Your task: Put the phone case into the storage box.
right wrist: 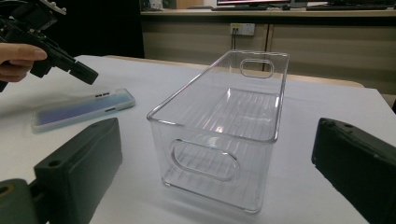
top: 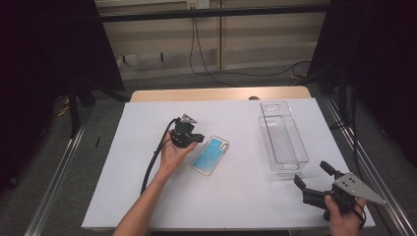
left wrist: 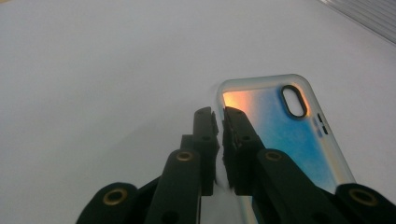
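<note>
Overhead, the person's left forearm came up from the bottom edge and slanted toward the middle of the white table (top: 147,196), the hand wrapped around the left gripper (top: 198,138) with its cable looping back along the wrist. That gripper pointed to the right, its tip just at the near long edge of the phone case (top: 210,155), which lay flat on the table with its blue back up and its camera cutout toward the far end. In the left gripper view, the two black jaws stood nearly together, only a thin slit between them, right over the clear rim of the case at its orange-tinted corner; whether the pads actually pinched that rim could not be made out. The right hand (top: 344,219) rested low at the table's near right corner, holding the right gripper (top: 312,177) tilted up and to the left, toward the clear plastic bin (top: 284,140). Its jaws stood wide apart with nothing between them. The bin sat upright and empty to the right of the case, well apart from it.
</note>
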Motion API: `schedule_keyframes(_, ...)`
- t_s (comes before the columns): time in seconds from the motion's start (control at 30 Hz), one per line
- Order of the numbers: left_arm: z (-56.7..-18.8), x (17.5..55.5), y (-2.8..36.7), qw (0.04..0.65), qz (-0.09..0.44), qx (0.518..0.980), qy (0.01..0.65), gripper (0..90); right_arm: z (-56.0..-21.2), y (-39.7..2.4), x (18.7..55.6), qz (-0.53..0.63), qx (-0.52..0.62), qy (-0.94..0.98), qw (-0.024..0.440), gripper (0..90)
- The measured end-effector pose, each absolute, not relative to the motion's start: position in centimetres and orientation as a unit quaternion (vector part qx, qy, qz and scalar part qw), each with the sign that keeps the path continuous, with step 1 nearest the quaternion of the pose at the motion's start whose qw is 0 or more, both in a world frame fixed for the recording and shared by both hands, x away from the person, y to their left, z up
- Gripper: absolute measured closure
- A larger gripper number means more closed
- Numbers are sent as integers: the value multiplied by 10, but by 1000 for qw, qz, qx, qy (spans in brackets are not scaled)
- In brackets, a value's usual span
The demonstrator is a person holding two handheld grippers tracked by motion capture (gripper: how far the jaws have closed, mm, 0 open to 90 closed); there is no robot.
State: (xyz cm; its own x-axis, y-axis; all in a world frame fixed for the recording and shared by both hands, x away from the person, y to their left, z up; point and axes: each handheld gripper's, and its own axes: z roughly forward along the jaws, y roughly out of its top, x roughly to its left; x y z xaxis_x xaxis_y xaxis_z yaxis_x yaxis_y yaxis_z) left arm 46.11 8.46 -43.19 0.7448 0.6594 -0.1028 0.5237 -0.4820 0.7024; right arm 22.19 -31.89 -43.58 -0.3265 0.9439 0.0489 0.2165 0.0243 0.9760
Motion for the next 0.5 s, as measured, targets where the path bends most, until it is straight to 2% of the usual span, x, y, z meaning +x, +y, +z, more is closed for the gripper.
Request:
schedule_keyframes(0.13,-431,456,89,376,96,856,340,820,-436,-319,222,522,464,625,348,12)
schedule_keyframes(0.5,-424,452,102,389,102,847,348,670,-436,-319,222,520,465,626,349,12)
